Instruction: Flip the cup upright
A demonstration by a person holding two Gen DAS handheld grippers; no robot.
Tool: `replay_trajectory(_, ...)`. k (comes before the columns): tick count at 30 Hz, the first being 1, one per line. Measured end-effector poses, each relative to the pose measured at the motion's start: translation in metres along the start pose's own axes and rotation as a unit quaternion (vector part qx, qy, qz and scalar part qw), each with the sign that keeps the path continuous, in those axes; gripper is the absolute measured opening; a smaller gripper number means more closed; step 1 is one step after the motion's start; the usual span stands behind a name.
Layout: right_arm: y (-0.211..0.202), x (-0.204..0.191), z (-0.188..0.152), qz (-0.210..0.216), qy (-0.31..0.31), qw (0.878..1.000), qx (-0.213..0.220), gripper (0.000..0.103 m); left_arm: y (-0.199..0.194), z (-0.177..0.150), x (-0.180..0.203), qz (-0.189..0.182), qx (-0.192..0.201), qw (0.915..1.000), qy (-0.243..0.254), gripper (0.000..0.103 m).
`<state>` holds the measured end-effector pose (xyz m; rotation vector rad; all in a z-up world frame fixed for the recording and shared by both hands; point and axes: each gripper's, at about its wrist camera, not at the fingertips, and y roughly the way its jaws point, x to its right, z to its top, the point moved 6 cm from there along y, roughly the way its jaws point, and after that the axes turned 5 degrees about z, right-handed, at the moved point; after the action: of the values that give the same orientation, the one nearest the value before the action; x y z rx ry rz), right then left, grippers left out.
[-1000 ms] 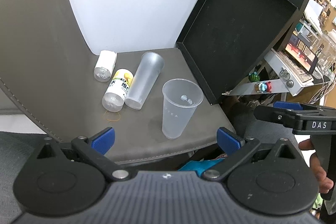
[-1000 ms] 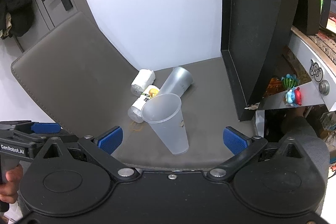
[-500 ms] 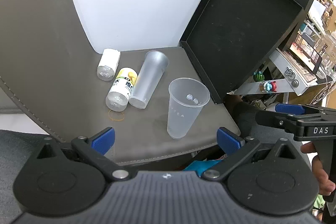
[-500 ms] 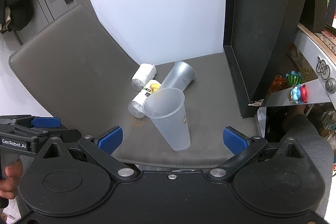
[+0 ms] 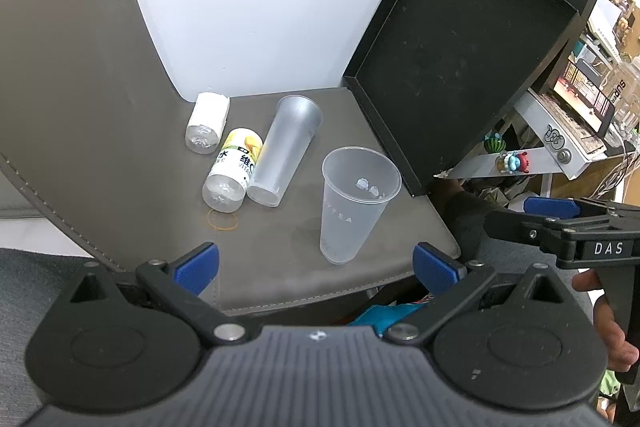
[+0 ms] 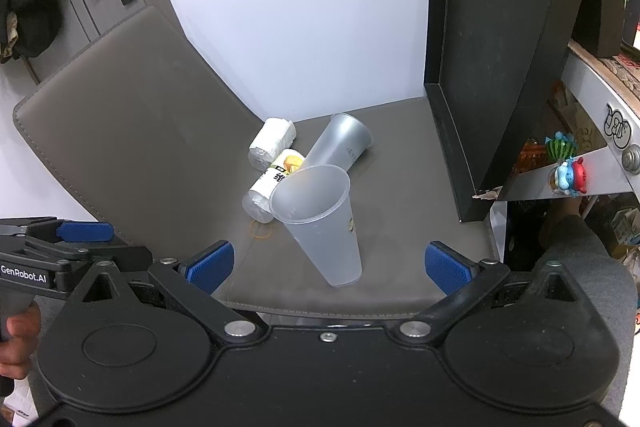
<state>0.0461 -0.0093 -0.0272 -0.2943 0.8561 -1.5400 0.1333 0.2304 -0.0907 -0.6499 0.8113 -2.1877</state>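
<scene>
A clear plastic cup [image 5: 350,203] stands upright, mouth up, near the front of the grey mat [image 5: 280,267]; it also shows in the right wrist view [image 6: 320,223]. A second, taller frosted cup [image 5: 286,151] lies on its side behind it, and shows in the right wrist view [image 6: 340,147]. My left gripper [image 5: 316,263] is open and empty, held back from the standing cup. My right gripper [image 6: 328,263] is open and empty, close in front of the standing cup's base.
Two small bottles lie by the lying cup: a yellow-labelled one [image 5: 234,171] and a white one [image 5: 207,123]. A rubber band [image 5: 222,221] lies on the mat. A black tray [image 5: 460,67] leans upright on the right. A cluttered shelf [image 5: 560,147] is beyond it.
Both grippers have drawn back slightly from the mat. The standing cup and the lying cup have not moved.
</scene>
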Motion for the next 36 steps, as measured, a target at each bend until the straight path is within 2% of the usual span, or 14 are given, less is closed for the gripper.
replay_trajectory(19,-0.0026,0.0046,-0.0046,0.005,0.002,1.000,0.004,0.103,-0.0017,-0.0023,0.0030,0.008,0.004,0.9999,-0.005,0.102)
replay_trajectory(36,-0.0004,0.0037,-0.0090,0.006,0.001,1.000,-0.002,0.103,-0.0082,-0.0044,0.0058,-0.001,0.011,0.9999,0.000,0.102)
